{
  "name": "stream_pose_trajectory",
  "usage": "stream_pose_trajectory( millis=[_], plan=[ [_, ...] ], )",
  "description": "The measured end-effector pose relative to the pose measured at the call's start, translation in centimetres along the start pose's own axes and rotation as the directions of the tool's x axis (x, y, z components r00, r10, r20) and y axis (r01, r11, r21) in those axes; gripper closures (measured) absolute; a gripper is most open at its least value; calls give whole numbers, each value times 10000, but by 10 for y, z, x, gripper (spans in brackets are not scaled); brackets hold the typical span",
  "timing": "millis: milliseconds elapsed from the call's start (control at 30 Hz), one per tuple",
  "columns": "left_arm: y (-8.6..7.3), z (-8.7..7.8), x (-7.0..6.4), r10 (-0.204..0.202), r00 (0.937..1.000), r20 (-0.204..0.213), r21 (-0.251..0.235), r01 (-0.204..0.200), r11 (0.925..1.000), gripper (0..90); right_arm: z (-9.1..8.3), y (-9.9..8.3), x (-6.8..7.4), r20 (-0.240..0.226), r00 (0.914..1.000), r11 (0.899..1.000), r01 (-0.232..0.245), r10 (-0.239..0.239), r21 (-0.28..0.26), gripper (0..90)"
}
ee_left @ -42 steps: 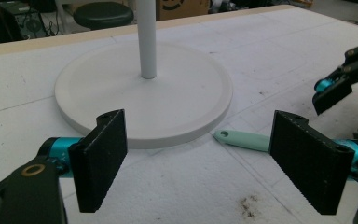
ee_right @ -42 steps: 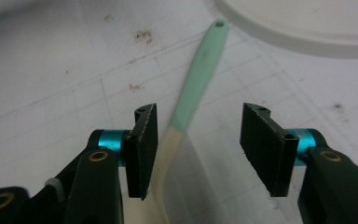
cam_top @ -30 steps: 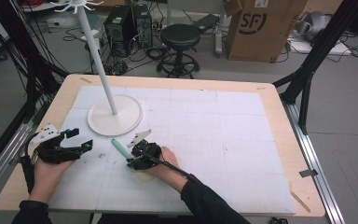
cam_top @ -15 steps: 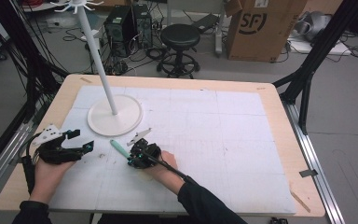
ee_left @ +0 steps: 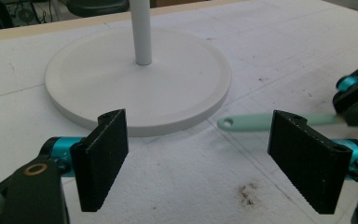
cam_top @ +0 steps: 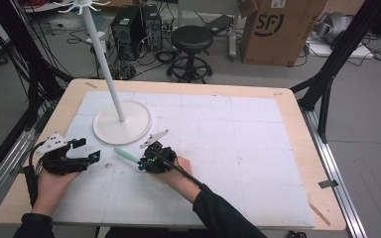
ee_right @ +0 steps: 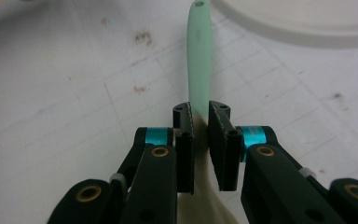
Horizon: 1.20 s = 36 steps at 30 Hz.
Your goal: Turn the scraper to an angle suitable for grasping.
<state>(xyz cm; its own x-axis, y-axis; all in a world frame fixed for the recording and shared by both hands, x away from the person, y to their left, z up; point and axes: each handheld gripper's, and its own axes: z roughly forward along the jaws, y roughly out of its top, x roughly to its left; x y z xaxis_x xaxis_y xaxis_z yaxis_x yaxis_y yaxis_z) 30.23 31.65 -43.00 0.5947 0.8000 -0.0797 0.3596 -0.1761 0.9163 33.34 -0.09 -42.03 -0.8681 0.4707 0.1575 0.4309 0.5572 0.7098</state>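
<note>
A utensil with a mint-green handle (cam_top: 125,154) and a cream lower part lies on the white table mat, its handle end pointing at the stand's base. My right gripper (cam_top: 142,163) is shut on the utensil (ee_right: 199,56) near the middle, one jaw pressing each side. My right gripper (ee_right: 200,119) sits low over the mat. My left gripper (cam_top: 88,148) rests to the left, open, with nothing between its jaws. In the left gripper view, the left gripper (ee_left: 200,135) faces the handle (ee_left: 256,121) and the round base (ee_left: 140,79).
A white stand with a tall pole (cam_top: 104,64) and a round base (cam_top: 122,123) stands at the mat's back left, close to the handle's tip. The base's rim (ee_right: 307,23) is just beyond the utensil. Small dark specks (ee_left: 247,193) mark the mat.
The right hand and its gripper have shifted very slightly; the utensil stays almost where it was. The left gripper has stayed open in place.
</note>
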Motion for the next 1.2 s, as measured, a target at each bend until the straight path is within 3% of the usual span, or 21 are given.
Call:
stream_pose_trajectory(
  millis=[100, 167, 200, 267, 333, 367, 433, 567, 600, 733, 1033, 1200],
  plan=[
    [0, -1, 0, 22, 10000, 56, -39, -22, 10000, 208, -21, 7, -12, -259, 9994, 9981, -252, 238, -556, 816],
    [0, -1, -1, 13, 10000, 67, -65, -12, 10000, 208, -25, 9, -14, -320, 9991, 9974, -309, 289, -647, 816],
    [0, -1, -1, 16, 10000, 80, -53, -16, 10000, 208, -40, 14, -21, -403, 9985, 9948, -394, 358, -940, 816],
    [-1, -1, -1, 6, 9999, 115, -55, -5, 10000, 208, -47, 17, -24, -476, 9981, 9935, -433, 384, -1057, 816],
    [-1, -1, -1, 10, 9999, 142, -59, -9, 10000, 208, -67, 25, -33, -555, 9976, 9891, -494, 421, -1385, 817],
    [-1, -1, -1, 10, 9999, 155, -52, -9, 10000, 208, -67, 25, -33, -555, 9976, 9891, -494, 421, -1385, 817],
    [-1, 0, -1, 5, 9999, 167, -56, -4, 10000, 208, -88, 35, -41, -626, 9972, 9843, -505, 404, -1690, 817],
    [0, 0, -1, -4, 9998, 214, -96, 6, 10000, 208, -117, 50, -48, -602, 9980, 9770, -292, 168, -2114, 816],
    [0, 1, -1, -4, 9997, 236, -84, 6, 10000, 208, -117, 50, -48, -602, 9980, 9770, -292, 168, -2114, 816],
    [-1, 1, -1, -13, 9997, 246, -93, 15, 10000, 208, -152, 71, -56, -600, 9981, 9644, -15, -149, -2646, 816],
    [0, 3, -1, 3, 9995, 317, -96, 0, 10000, 208, -194, 104, -68, -550, 9973, 9444, 288, -494, -3275, 816],
    [-1, 3, -1, 8, 9994, 333, -107, -5, 9999, 208, -212, 125, -69, -286, 9963, 9358, 666, -815, -3462, 816]
  ],
)
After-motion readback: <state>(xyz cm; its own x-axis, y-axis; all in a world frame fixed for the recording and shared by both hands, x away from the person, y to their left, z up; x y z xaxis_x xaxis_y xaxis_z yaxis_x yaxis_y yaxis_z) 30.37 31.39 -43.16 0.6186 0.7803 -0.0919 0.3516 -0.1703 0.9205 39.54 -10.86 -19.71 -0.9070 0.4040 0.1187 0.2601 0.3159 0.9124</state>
